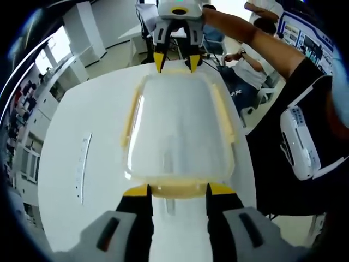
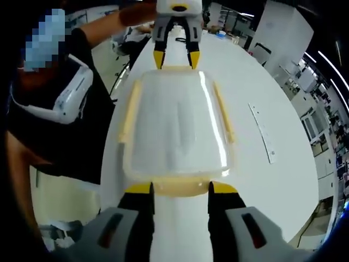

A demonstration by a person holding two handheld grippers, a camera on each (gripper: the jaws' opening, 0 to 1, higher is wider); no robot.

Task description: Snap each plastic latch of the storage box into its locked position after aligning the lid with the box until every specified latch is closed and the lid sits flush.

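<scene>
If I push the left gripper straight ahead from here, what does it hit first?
Most likely the yellow end latch of the storage box, lying right between the left gripper tips; the jaws stand open around it. Contact itself is unclear.

The left gripper (image 1: 177, 189) and the right gripper (image 2: 179, 188) are held at opposite ends, facing one another, jaws spread apart, yellow fingertips (image 1: 136, 190) level. The right gripper is carried on an outstretched forearm (image 1: 245, 33); the left is seen far across.
</scene>
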